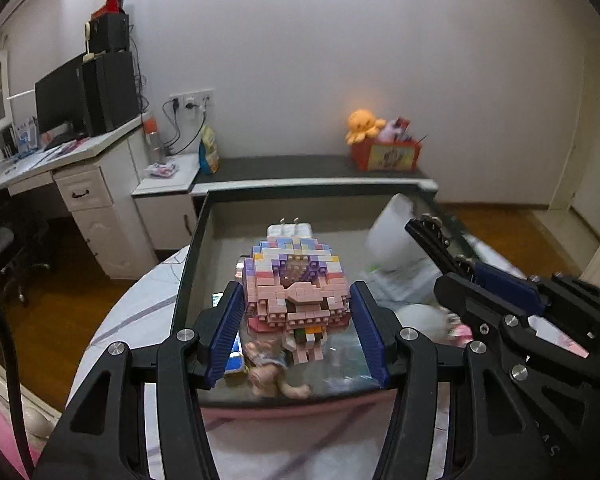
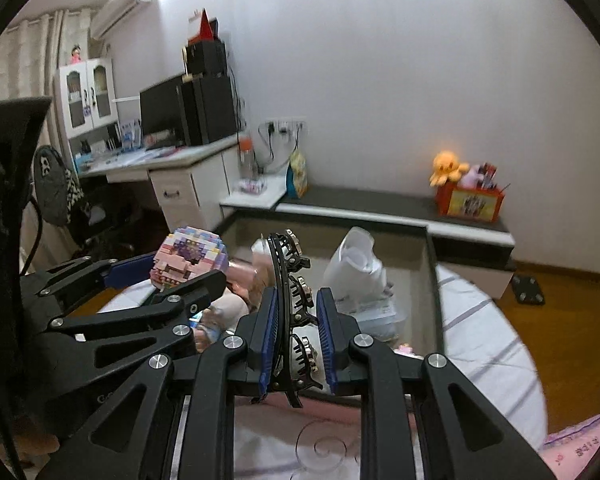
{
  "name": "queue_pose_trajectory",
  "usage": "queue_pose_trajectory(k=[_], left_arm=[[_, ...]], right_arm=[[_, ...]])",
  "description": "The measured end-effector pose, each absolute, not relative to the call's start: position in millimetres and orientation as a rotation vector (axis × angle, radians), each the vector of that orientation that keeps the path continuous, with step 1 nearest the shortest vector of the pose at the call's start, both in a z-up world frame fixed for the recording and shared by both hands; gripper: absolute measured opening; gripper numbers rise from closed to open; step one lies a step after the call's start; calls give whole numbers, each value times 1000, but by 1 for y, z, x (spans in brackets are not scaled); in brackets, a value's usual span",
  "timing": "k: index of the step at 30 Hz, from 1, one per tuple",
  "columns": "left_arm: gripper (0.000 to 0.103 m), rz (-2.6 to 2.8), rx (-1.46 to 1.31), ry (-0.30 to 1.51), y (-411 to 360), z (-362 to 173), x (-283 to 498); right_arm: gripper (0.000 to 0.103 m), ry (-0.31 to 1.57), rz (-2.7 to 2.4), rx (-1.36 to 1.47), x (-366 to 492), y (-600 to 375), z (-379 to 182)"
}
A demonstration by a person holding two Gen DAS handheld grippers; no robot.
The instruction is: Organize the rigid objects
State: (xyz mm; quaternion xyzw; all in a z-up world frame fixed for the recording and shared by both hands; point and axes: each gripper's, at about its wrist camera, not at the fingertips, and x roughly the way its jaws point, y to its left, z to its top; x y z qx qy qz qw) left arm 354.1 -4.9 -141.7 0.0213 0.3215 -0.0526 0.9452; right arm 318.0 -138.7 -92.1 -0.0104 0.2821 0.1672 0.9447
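Left gripper (image 1: 296, 320) pinches a pastel brick-built figure (image 1: 294, 280) between its blue pads (image 1: 224, 336), holding it above the near edge of a dark-rimmed open box (image 1: 188, 264). Right gripper (image 2: 296, 332) is clamped on a black hair claw clip (image 2: 290, 280) with metal studs, the clip standing on edge between the pads and sticking out past the fingertips. Both tools sit side by side over the box. Inside the box: white plastic bag (image 2: 356, 268), a small pinkish plush toy (image 1: 268, 364) under the figure, some blurry items. Box rests on a white bedcover with grey stripes (image 2: 488, 336). Orange octopus plush (image 1: 364, 122) sits on a red box (image 1: 388, 156) on the far ledge.
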Motion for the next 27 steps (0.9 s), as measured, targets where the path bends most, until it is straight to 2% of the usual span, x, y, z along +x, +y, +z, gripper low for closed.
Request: queue_pose_trajectory(k=[8, 9, 11, 12, 13, 14, 15, 20, 22, 27], left_arm=[[57, -79, 66, 692, -6, -163, 380], [60, -69, 69, 689, -4, -163, 379], [64, -49, 61, 678, 2, -158, 374], [67, -48, 44, 664, 8, -153, 371], [78, -50, 25, 648, 13, -148, 365], [83, -55, 12, 627, 16, -142, 358], [88, -52, 7, 599, 18, -135, 349], [88, -18, 31, 490, 17, -99, 296], [95, -23, 19, 457, 20, -87, 277], [101, 19, 44, 347, 18, -56, 214]], right_arm=[[22, 633, 305, -34, 353, -137, -121], [26, 633, 298, -36, 355, -137, -121], [42, 629, 263, -39, 355, -140, -120], [58, 621, 255, -30, 352, -144, -117], [77, 615, 252, -22, 351, -147, -115], [86, 607, 247, -10, 348, -151, -110], [91, 590, 249, -1, 342, -155, -104], [93, 506, 239, -6, 303, -157, -72], [103, 473, 229, -13, 282, -157, -57], [103, 394, 238, -23, 229, -158, -24]])
